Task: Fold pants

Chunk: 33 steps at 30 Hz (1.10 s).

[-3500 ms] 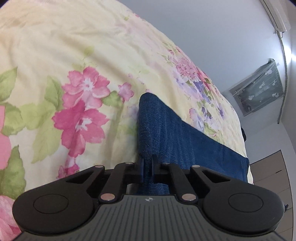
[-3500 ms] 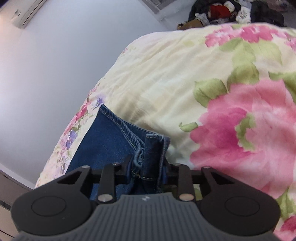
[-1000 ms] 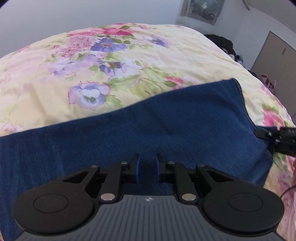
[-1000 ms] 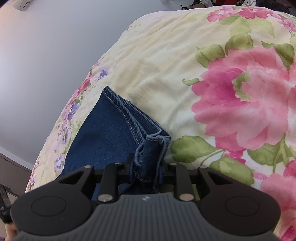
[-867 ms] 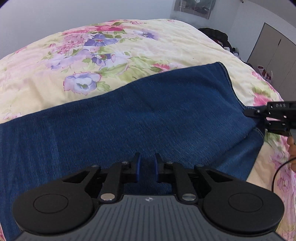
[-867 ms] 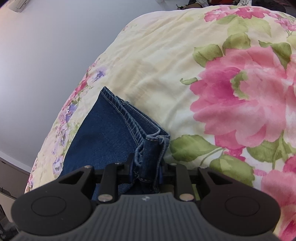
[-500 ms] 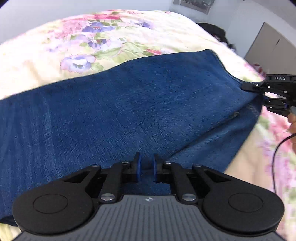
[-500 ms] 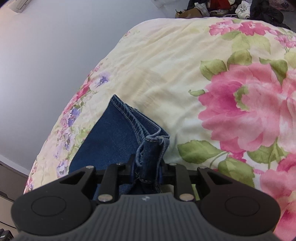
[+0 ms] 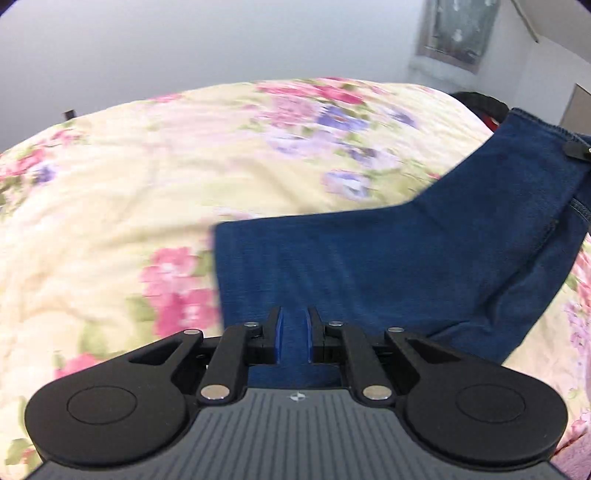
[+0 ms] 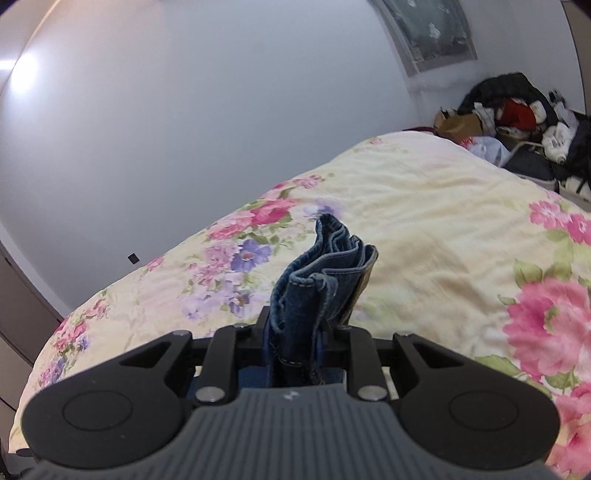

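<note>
Dark blue denim pants (image 9: 388,258) hang lifted over the flowered bed cover (image 9: 147,177). My left gripper (image 9: 293,334) is shut on a fold of the denim at its near edge; the cloth stretches up and to the right. At the right edge of the left wrist view, a fingertip of the other gripper (image 9: 576,149) pinches the waistband corner. In the right wrist view my right gripper (image 10: 297,332) is shut on the bunched waistband of the pants (image 10: 325,266), which stands upright between the fingers. The lower part of the pants is hidden behind the gripper bodies.
The bed cover (image 10: 424,221) fills most of both views, with a plain grey wall behind. A heap of clothes and bags (image 10: 509,114) lies beyond the bed's far right corner. A wall hanging (image 9: 458,33) is at the upper right.
Both grippers have risen with the pants. The denim that lay spread across the bed is now lifted and drawn to the right. The waistband has turned upright in the right gripper.
</note>
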Each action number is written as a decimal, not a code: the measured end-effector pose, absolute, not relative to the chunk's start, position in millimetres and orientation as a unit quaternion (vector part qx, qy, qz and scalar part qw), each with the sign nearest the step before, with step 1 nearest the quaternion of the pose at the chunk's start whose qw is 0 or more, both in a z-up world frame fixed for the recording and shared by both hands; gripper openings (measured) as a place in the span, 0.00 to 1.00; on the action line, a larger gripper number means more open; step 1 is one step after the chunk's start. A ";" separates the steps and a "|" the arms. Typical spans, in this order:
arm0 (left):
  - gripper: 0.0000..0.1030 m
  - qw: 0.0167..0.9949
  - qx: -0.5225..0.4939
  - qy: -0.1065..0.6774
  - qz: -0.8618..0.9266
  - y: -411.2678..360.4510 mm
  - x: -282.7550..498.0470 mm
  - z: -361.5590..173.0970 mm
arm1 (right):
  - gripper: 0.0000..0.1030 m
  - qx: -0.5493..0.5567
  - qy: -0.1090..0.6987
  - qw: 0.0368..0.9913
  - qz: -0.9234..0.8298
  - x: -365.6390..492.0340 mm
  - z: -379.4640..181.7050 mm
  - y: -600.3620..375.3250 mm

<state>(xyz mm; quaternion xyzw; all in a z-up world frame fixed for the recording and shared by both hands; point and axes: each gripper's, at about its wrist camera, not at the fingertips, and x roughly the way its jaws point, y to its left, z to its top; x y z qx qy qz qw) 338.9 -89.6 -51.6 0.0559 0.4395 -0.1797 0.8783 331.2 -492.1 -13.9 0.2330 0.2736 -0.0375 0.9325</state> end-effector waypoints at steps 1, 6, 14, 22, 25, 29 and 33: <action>0.12 0.880 0.051 0.440 -0.173 -77.0 340.2 -48.5 | 0.16 0.226 0.272 0.935 -0.028 334.2 -6.0 -475.6; 0.14 0.883 0.017 0.445 -0.148 -23.4 345.6 -44.7 | 0.16 0.213 0.280 0.936 0.026 354.2 9.7 -394.4; 0.15 0.874 0.015 0.464 -0.147 27.3 335.2 -40.6 | 0.16 0.218 0.373 0.897 0.092 394.2 -59.1 -258.2; 0.24 0.870 0.010 0.472 -0.144 51.2 334.0 -41.8 | 0.17 0.184 0.477 0.853 0.103 393.9 -154.2 -203.6; 0.26 0.868 -0.008 0.476 -0.144 52.8 334.0 -43.4 | 0.18 0.174 0.489 0.848 0.108 395.9 -155.2 -201.0; 0.29 0.865 -0.017 0.479 -0.145 51.5 331.9 -40.3 | 0.29 0.182 0.501 0.837 0.122 396.7 -149.1 -202.0; 0.32 0.865 -0.014 0.479 -0.146 48.0 329.1 -32.0 | 0.38 0.200 0.506 0.826 0.148 390.4 -143.7 -205.2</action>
